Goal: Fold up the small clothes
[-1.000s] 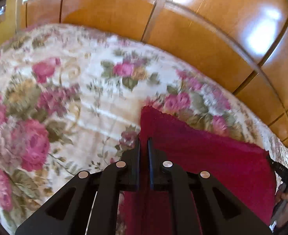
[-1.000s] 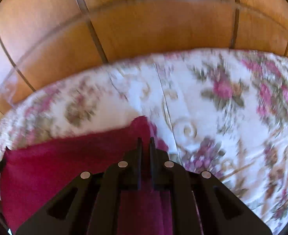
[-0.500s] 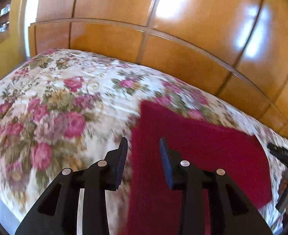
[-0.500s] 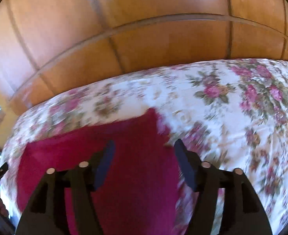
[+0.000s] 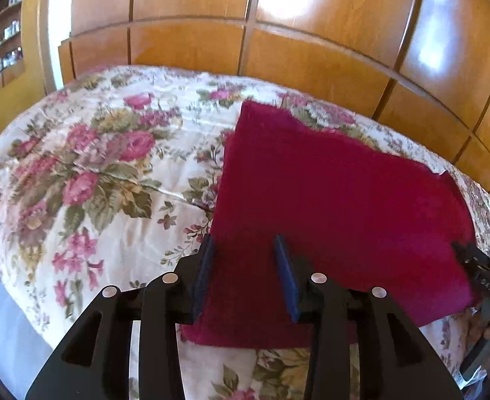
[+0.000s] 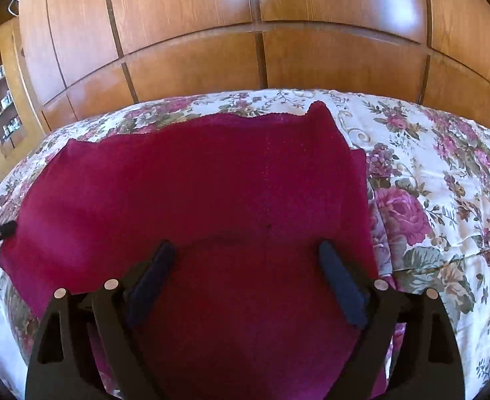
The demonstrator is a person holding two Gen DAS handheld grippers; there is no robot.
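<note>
Now we hold both tongs wide apart and empty above the red cloth (image 6: 211, 173), the left tongs (image 5: 245, 266) by its left edge, the right tongs (image 6: 245, 273) over its near middle. It lies flat on the flowery bed (image 5: 105, 173), so we can fold it.

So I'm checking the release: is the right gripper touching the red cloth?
Cannot tell. In the right wrist view the right gripper is wide open over the red cloth with nothing between its fingers, but no gap shows plainly.
</note>
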